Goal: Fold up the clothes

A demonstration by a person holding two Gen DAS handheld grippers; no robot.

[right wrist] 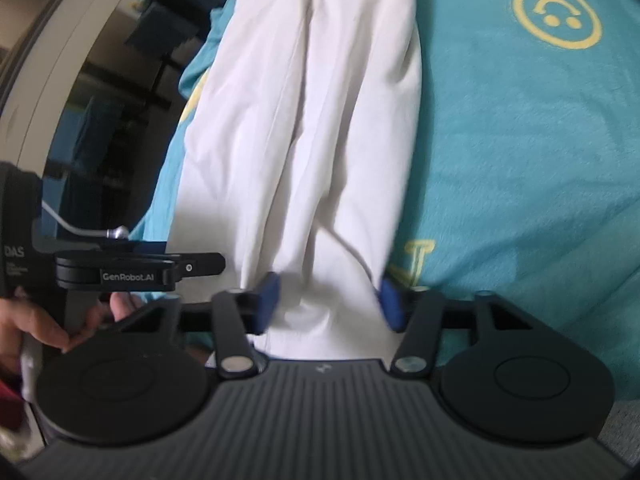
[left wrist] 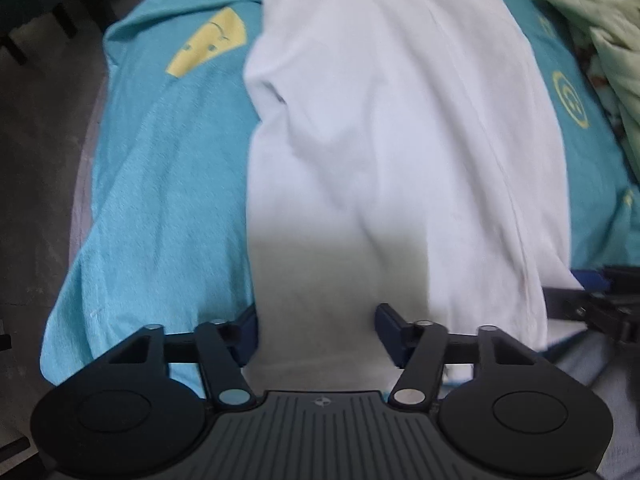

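A long white garment lies stretched out on a teal bedspread, its near end by both grippers. My left gripper points down at that end. Its left finger sits at the cloth's left edge and its right finger rests over the cloth, with the jaws apart and white cloth between them. In the right wrist view the garment narrows towards my right gripper, whose blue pads stand apart on either side of the cloth's end. The right gripper shows at the picture's right edge. A hand holds the left gripper.
The bedspread carries yellow smiley prints. A crumpled light green cloth lies at the bed's far right. Grey floor runs along the bed's left side, with dark furniture beyond it.
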